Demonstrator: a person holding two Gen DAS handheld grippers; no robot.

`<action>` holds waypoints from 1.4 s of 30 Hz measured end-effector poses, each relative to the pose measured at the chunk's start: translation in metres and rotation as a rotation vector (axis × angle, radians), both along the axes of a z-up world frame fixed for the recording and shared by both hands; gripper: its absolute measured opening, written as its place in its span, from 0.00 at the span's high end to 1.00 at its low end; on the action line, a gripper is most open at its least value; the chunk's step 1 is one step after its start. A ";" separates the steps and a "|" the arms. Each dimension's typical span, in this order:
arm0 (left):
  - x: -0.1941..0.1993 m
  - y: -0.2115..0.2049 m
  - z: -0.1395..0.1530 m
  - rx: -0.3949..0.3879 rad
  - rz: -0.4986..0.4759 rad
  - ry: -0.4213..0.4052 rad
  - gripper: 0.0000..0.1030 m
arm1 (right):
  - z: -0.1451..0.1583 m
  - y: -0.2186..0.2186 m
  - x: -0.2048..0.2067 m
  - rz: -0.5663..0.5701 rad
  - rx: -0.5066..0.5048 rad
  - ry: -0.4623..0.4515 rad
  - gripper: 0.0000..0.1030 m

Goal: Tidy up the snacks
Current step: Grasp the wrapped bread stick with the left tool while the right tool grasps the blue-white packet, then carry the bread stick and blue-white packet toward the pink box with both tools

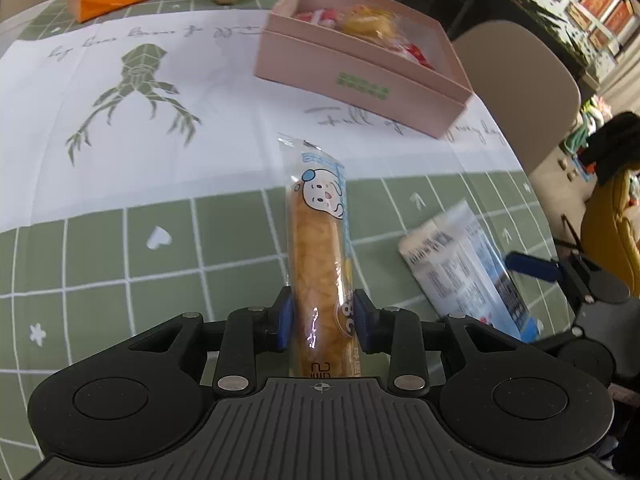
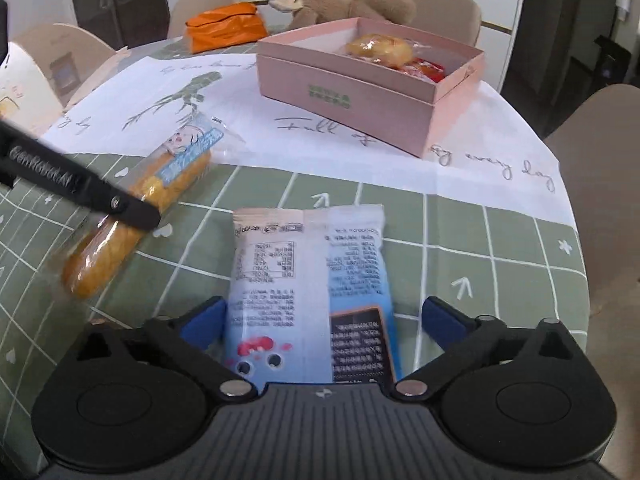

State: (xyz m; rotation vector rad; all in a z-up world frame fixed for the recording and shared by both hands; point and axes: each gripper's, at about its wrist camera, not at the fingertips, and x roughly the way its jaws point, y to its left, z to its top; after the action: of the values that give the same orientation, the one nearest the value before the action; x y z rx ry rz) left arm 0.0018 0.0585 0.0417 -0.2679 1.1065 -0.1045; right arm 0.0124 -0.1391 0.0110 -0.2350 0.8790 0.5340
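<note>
A long bread stick [image 1: 320, 248] in a clear wrapper with a cartoon face points forward between the blue pads of my left gripper [image 1: 322, 308], which is shut on its near end. From the right wrist view the same bread stick [image 2: 176, 176] hangs low over the green checked tablecloth, with a black left finger [image 2: 80, 188] across it. My right gripper [image 2: 326, 312] stands wide open around a white and blue snack packet [image 2: 308, 288] lying flat, and its pads are clear of it. The packet [image 1: 464, 264] lies right of the bread. A pink box [image 2: 340, 80] behind holds a yellow bun [image 2: 380, 48] and red packets [image 2: 428, 68].
A white sheet [image 2: 240, 120] with a green drawing and handwriting lies under the pink box [image 1: 360, 80]. An orange bag [image 2: 226, 26] and a brown plush toy [image 2: 360, 4] sit at the far side. Beige chairs [image 2: 596, 168] ring the round table, whose edge curves close on the right.
</note>
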 end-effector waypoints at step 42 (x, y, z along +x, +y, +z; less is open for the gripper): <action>0.053 0.005 0.123 -0.141 -0.064 -0.392 0.70 | 0.115 -0.062 0.029 -0.138 0.180 -0.153 0.25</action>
State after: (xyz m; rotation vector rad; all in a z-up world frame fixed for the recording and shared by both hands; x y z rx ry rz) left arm 0.0545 0.0637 0.1649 -0.3223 0.7191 -0.2813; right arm 0.0412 -0.2011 0.1263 -0.0499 0.6880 0.4564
